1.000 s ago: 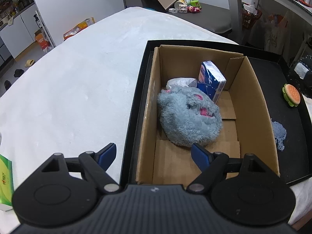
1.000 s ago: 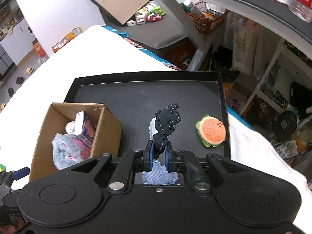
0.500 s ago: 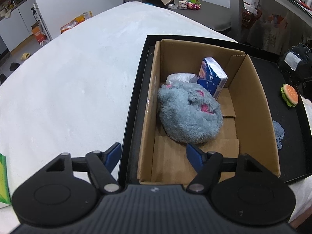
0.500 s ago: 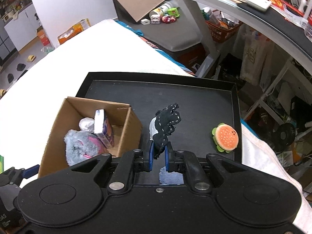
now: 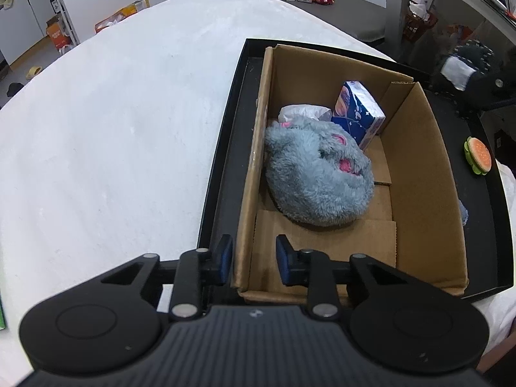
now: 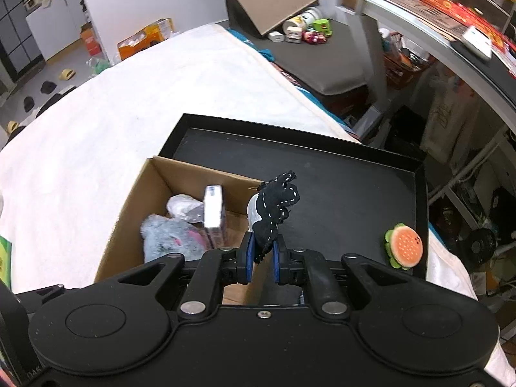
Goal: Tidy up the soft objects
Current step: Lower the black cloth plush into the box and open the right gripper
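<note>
Your right tongs point(image 6: 260, 254), carrying the pinched black toy point(image 6: 274, 204), have slid toward the cardboard box point(image 5: 416, 174), left tongs point(image 5: 253, 259) just narrowed astride its wall; release early and it drops onto the tray point(image 6: 354, 174)

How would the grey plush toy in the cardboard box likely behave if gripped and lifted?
The grey plush toy looks slumped and fluffy, so it would probably sag and squash. It likely weighs little for its bulk. Its fur should resist slipping, though a shallow pinch may catch only fur.

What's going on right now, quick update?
Right gripper shut on black stitched cloth, by the cardboard box. Left gripper has just been closing, straddling the box's near corner. Nothing blocking.
</note>
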`<state>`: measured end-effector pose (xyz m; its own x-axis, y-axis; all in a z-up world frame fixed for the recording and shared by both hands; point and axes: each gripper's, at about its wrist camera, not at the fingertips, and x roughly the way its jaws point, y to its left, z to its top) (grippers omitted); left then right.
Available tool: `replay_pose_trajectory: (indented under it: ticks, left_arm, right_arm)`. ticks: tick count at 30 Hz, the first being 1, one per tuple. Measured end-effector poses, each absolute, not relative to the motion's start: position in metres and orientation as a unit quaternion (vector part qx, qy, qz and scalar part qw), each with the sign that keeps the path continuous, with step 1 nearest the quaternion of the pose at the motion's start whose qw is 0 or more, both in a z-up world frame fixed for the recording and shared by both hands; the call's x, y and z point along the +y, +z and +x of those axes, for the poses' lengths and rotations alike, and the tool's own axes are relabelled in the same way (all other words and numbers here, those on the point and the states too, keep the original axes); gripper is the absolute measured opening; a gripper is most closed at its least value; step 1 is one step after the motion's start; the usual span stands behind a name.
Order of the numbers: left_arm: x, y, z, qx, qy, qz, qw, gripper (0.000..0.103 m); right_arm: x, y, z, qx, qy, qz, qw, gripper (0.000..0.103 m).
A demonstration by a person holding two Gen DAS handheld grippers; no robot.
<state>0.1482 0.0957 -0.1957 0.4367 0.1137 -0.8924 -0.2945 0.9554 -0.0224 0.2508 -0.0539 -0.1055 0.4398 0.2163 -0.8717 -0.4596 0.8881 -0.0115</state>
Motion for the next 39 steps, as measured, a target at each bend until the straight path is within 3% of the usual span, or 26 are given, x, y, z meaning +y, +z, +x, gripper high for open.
replay_pose_trajectory:
  ticks: [18, 23, 27, 32, 37, 39]
  left_arm:
    - [0.108, -0.200, 0.148, 0.513, 0.106, -0.121, 0.843, 0.024]
    - [0.110, -0.203, 0.148, 0.516, 0.106, -0.120, 0.841, 0.024]
    - [0.115, -0.204, 0.149, 0.517, 0.105, -0.131, 0.839, 0.024]
    - [0.114, -0.204, 0.149, 0.516, 0.104, -0.126, 0.841, 0.024]
    - [0.113, -0.201, 0.146, 0.507, 0.107, -0.127, 0.846, 0.024]
    - [0.111, -0.200, 0.144, 0.502, 0.113, -0.122, 0.848, 0.024]
  right_arm:
    - [-0.019, -0.127, 0.256, 0.513, 0.203, -0.144, 0.822, 0.012]
    - [-0.017, -0.130, 0.262, 0.516, 0.201, -0.144, 0.820, 0.019]
    - [-0.023, -0.124, 0.265, 0.507, 0.198, -0.143, 0.827, 0.039]
    - [-0.032, -0.121, 0.265, 0.503, 0.197, -0.143, 0.829, 0.044]
    - [-0.038, -0.117, 0.259, 0.486, 0.203, -0.155, 0.836, 0.074]
    - [-0.041, -0.115, 0.258, 0.480, 0.208, -0.155, 0.838, 0.080]
